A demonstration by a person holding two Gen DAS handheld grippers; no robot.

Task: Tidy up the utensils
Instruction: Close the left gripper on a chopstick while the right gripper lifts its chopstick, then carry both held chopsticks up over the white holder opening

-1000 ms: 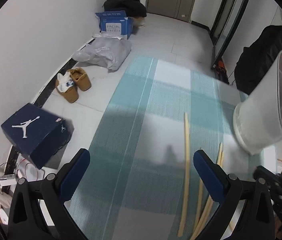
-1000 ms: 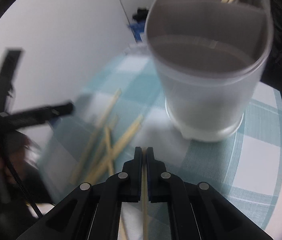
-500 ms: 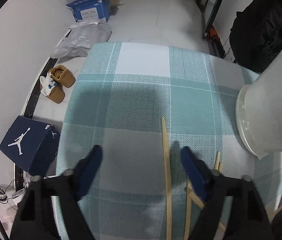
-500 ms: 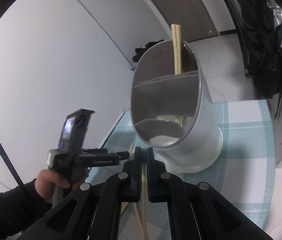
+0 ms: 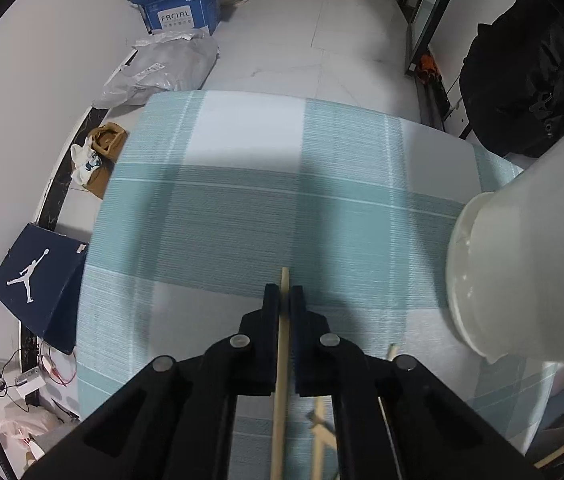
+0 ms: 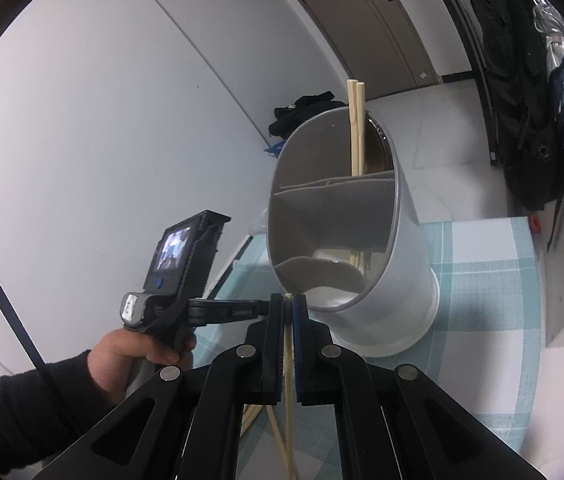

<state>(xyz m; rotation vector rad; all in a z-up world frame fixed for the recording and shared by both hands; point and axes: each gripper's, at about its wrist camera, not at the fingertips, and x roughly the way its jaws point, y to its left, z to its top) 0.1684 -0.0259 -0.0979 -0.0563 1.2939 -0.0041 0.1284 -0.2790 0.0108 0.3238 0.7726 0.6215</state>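
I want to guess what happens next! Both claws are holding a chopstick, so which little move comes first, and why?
Probably the right claw tips its chopstick into the white holder: its tip sits at the holder's open rim, while the left claw has only just closed on its chopstick down on the cloth.

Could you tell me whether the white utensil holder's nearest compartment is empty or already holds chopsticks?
Empty, as far as visible: the utensil holder shows two chopsticks only in its far compartment.

A teal-and-white checked tablecloth (image 5: 242, 216), a white utensil holder (image 6: 397, 304), pale wooden chopsticks (image 6: 355, 128) and a navy shoebox (image 5: 38, 276).
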